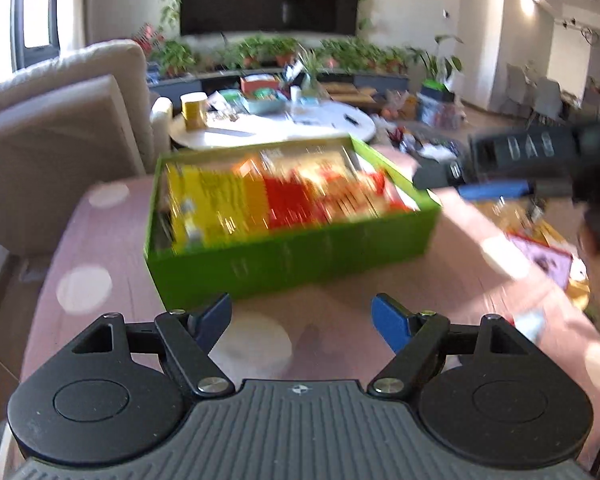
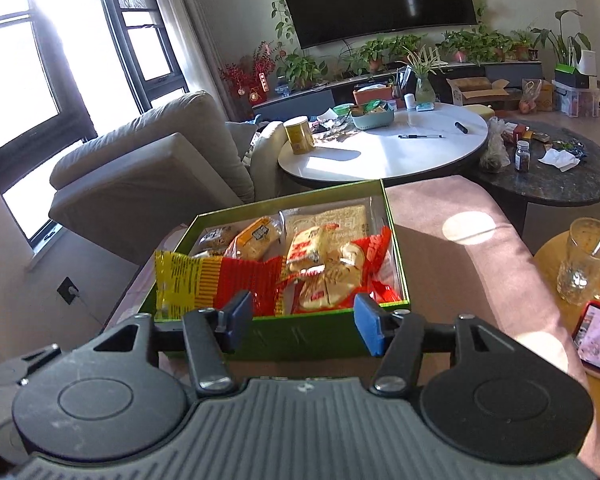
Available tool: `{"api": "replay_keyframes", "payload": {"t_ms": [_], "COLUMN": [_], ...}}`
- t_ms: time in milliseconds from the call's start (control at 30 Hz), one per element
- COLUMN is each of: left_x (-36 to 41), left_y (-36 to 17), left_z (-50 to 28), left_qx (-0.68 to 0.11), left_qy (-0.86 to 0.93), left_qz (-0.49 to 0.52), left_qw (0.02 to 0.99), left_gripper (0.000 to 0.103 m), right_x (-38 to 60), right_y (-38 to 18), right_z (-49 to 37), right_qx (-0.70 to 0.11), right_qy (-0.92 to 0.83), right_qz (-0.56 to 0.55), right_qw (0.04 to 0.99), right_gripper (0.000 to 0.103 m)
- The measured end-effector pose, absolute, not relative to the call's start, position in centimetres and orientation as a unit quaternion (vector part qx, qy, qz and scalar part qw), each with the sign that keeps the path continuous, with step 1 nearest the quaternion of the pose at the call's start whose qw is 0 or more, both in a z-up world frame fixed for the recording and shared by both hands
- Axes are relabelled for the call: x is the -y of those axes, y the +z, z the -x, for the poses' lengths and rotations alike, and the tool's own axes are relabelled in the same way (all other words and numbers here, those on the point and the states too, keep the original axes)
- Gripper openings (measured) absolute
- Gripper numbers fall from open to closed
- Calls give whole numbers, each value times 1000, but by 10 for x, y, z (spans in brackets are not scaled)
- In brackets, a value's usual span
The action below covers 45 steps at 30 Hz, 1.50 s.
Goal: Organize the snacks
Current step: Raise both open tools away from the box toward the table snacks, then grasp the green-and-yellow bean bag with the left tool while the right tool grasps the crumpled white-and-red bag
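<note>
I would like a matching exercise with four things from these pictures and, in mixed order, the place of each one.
Things:
1. long yellow and red snack packet
2. yellow can
3. glass mug
4. small brown jar

Places:
A. on the dark round table
B. in the green box
C. on the white round table
D. on the yellow surface at the right edge

Pairs: 1-B, 2-C, 3-D, 4-A

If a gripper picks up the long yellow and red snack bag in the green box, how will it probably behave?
The yellow and red snack bag looks like thin crinkled film, so it would probably flop and bend when lifted. It seems light for its size. Its glossy surface may slip between the jaws. One end leans over the wall of the green box, so it could catch there.
</note>
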<state>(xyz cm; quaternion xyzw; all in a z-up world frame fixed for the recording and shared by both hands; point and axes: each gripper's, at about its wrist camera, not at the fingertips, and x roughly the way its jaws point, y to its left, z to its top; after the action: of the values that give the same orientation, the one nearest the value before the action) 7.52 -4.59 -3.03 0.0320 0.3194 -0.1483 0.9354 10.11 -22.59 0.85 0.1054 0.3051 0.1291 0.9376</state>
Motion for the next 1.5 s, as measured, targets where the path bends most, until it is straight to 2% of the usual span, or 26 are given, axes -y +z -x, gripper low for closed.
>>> {"api": "replay_keyframes", "payload": {"t_ms": [267, 633, 1000, 1500], "left_x": [62, 95, 85, 85], "left_y": [-58, -79, -85, -82], "left_z": [-35, -21, -25, -25], "left_qx": [-357, -380, -391, -384], "left_qy": [-181, -206, -203, -200], "left_qz": [-54, -114, -79, -74], "left_qw": [915, 895, 894, 899], "left_gripper": [87, 88, 67, 63], "right_x": [233, 245, 254, 245], "right_y": [1, -31, -75, -79], "right_z": [-76, -40, -21, -20], "right_qx": [-310, -333, -389, -385], "right_qy": [120, 94, 64, 62], "right_qz": [-110, -67, -64, -38], "right_qw": [937, 936, 917, 920], "right_gripper": [65, 65, 66, 65]}}
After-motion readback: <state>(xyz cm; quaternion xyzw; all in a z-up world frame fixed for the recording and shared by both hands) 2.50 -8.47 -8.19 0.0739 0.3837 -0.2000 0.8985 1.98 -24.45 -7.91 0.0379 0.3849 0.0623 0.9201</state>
